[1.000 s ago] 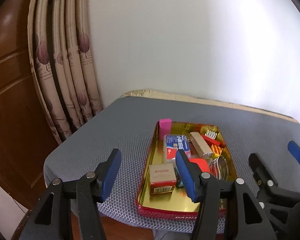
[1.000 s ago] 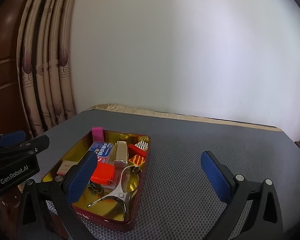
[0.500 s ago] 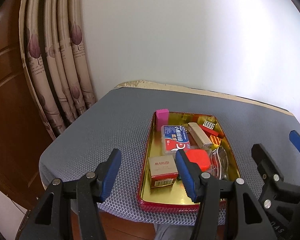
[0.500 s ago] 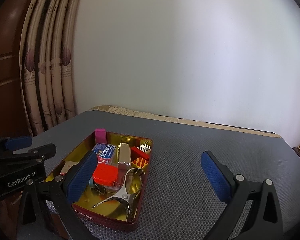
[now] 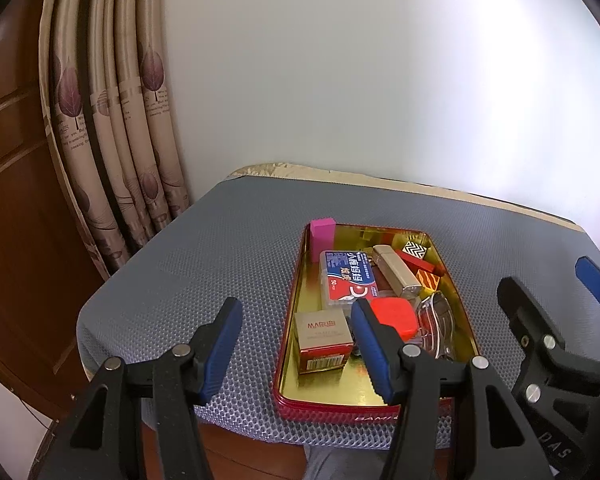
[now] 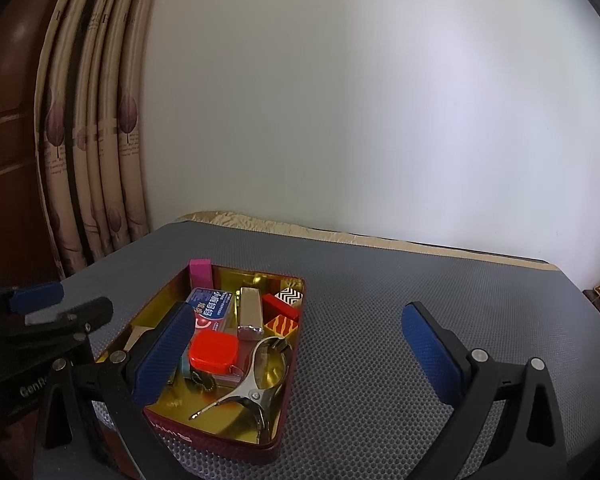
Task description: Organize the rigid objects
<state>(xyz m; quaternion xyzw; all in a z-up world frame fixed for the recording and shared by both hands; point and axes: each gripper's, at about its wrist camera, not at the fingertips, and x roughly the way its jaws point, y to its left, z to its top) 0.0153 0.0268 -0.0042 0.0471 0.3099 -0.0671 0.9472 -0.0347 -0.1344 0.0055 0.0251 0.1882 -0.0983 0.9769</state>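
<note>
Tin [image 5: 380, 407] contents sit partly hidden behind left gripper [image 5: 296, 322] and right gripper [image 6: 296, 328], both apart, holding nothing

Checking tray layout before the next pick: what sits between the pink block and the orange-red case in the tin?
The blue-and-red labelled box lies between the pink block and the orange-red case in the tin, clearest in the left wrist view.
</note>
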